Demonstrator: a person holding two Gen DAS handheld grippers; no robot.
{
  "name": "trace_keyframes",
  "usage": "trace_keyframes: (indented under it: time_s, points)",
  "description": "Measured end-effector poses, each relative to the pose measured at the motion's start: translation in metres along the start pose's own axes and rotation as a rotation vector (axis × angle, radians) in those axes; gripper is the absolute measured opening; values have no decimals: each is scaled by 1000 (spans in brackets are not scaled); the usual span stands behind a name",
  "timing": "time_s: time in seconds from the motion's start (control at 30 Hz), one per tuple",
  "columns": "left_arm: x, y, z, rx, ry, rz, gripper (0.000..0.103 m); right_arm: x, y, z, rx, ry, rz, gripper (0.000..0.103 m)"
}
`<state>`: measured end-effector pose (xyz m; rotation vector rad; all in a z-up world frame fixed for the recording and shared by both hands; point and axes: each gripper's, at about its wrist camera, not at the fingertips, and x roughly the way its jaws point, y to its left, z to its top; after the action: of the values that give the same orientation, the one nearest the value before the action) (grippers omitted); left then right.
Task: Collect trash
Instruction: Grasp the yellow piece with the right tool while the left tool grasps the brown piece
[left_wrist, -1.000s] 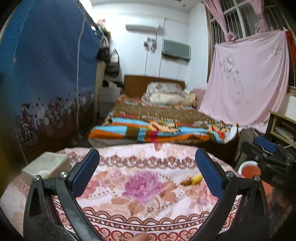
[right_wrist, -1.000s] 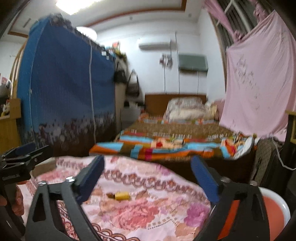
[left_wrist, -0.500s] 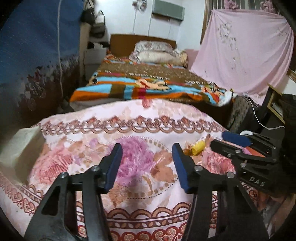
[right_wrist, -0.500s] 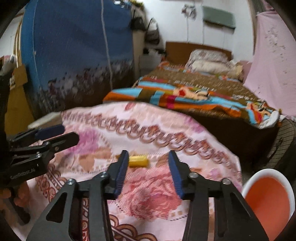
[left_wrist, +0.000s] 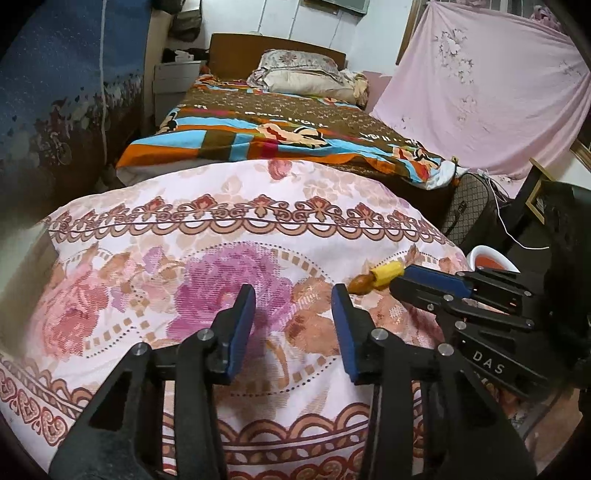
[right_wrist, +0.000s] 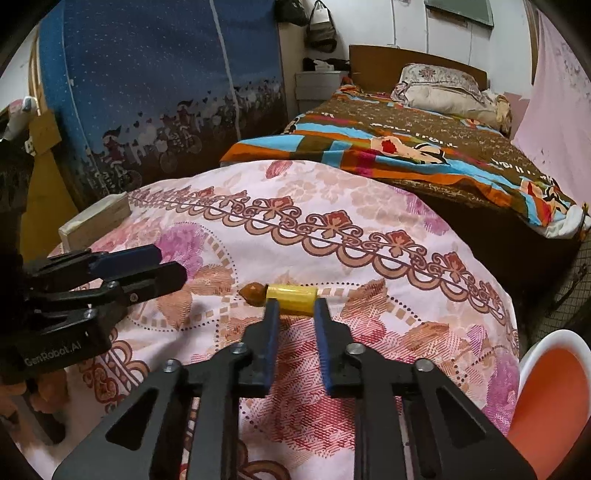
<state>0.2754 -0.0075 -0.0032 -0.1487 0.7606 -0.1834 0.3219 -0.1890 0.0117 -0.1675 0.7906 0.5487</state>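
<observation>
A small yellow-wrapped scrap with a brown tip (right_wrist: 291, 297) lies on the floral tablecloth (right_wrist: 332, 236). My right gripper (right_wrist: 295, 304) points down at it. Its jaws are closing, and the two tips sit against the ends of the yellow wrap, which reaches only a little way in between the pads. The left wrist view shows the scrap (left_wrist: 384, 274) at the very tip of my right gripper (left_wrist: 399, 278). My left gripper (left_wrist: 293, 291) hovers over the purple flower with its jaws closing and nothing between them. It stands to the left of the scrap (right_wrist: 173, 264).
A white bucket with an orange inside (right_wrist: 546, 398) stands at the table's right edge. A pale wooden block (right_wrist: 96, 221) lies at the far left corner. Beyond the table are a bed (right_wrist: 406, 147), a blue hanging cloth (right_wrist: 147, 92) and a pink sheet (left_wrist: 480, 92).
Both grippers have tilted down toward the table and come lower. Both pairs of jaws have narrowed from wide open. The right one has moved forward onto the yellow scrap.
</observation>
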Motion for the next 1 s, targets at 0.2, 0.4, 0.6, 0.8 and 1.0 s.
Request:
trace_keyframes:
  time_s: [0.2,0.4,0.6,0.8,1.0]
  points:
    - [4,-2,1,2,20,-10,25,-3,-3,0,13,-13,-4,13]
    - [16,-8,4,4,68,-36,25,-7,-14,0,70,-35,-32,13]
    - [27,-22,11,40,90,-61,25,-17,-33,-2,177,-77,-76,14]
    - [40,-36,18,99,112,-62,25,-17,-40,-2,217,-82,-75,14]
    - [47,-46,19,155,129,-61,18,-17,-42,-3,221,-78,-70,14]
